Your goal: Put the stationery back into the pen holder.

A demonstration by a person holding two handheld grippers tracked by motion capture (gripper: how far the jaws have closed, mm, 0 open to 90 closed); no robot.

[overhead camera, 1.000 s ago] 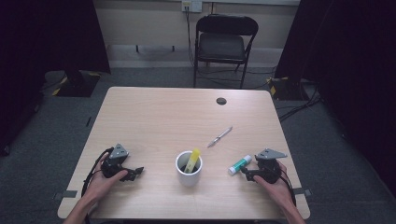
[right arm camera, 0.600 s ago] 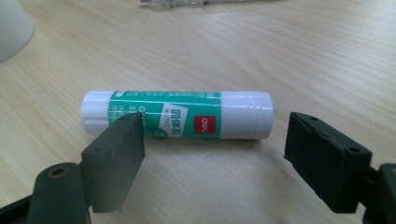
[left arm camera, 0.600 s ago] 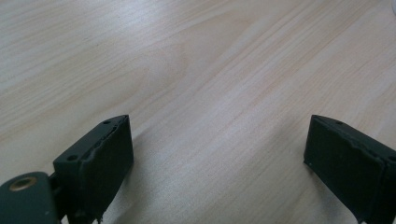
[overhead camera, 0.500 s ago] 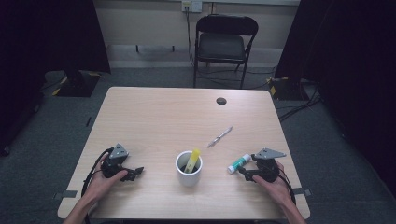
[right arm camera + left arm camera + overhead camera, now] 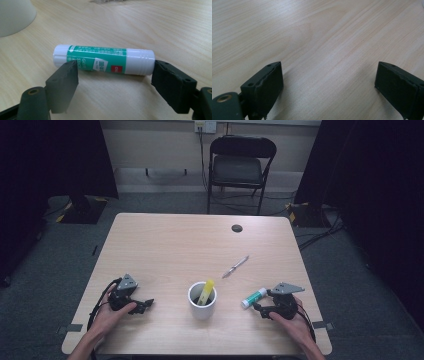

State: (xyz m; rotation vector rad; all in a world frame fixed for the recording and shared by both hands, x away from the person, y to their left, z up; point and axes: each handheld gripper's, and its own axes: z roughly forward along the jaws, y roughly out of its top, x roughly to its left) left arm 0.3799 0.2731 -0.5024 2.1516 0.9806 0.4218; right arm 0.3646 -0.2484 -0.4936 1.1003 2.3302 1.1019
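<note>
Since the earlier high view, we see almost no change: both hands rest at the near edge of the desk (image 5: 165,245), and the glue stick (image 5: 254,297) lies where it lay, just ahead of the right claw (image 5: 256,308).

We judge the work in hand to be picking up the glue stick. It lies on its side on the desk, to the right of the white cup (image 5: 202,301), which holds a yellow marker (image 5: 206,291). In the right gripper view the glue stick (image 5: 103,59) lies crosswise just beyond the tips of the right claw (image 5: 115,75), whose jaws stand wide apart and have not yet closed on it. The left claw (image 5: 328,82) is also open, over bare desk.

We expect the stick to be light and rigid, a smooth plastic tube that rolls easily and may slip under uneven pressure. We recommend a grip across the labelled middle of the barrel, not on the white cap end, with the pads square to the tube. As the stick lies, the jaws line up with its length, so we would turn the claw first. A pen (image 5: 235,266) lies farther back.
</note>
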